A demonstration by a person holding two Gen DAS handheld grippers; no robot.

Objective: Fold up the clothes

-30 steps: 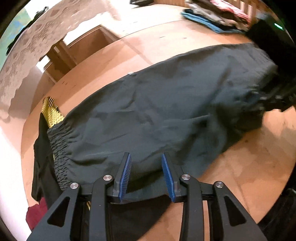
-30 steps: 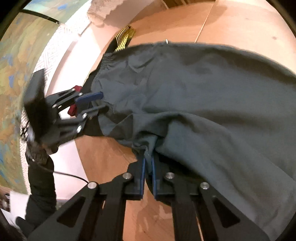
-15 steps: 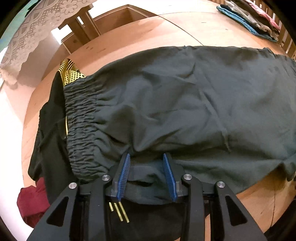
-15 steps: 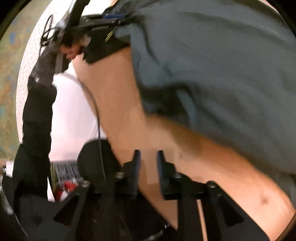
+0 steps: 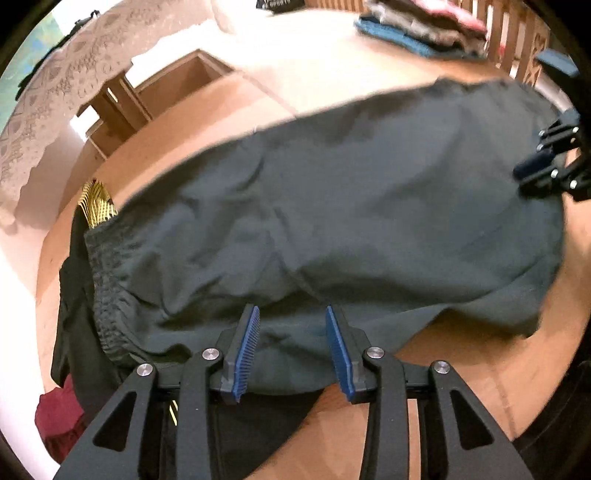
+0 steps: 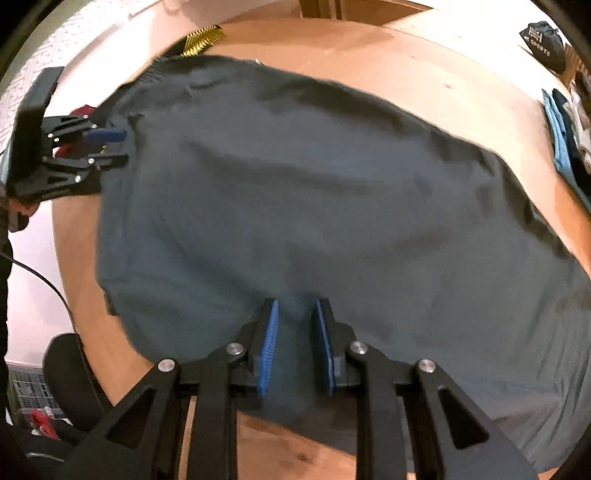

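Dark grey trousers spread flat across round wooden table, elastic waistband at end nearest black garment

Left gripper over trousers' near edge beside waistband, pads apart, cloth below gap, not pinched

Right gripper over trousers' near edge at other end, jaws closing, pads not yet pressing cloth

Folded stack on table beyond trousers
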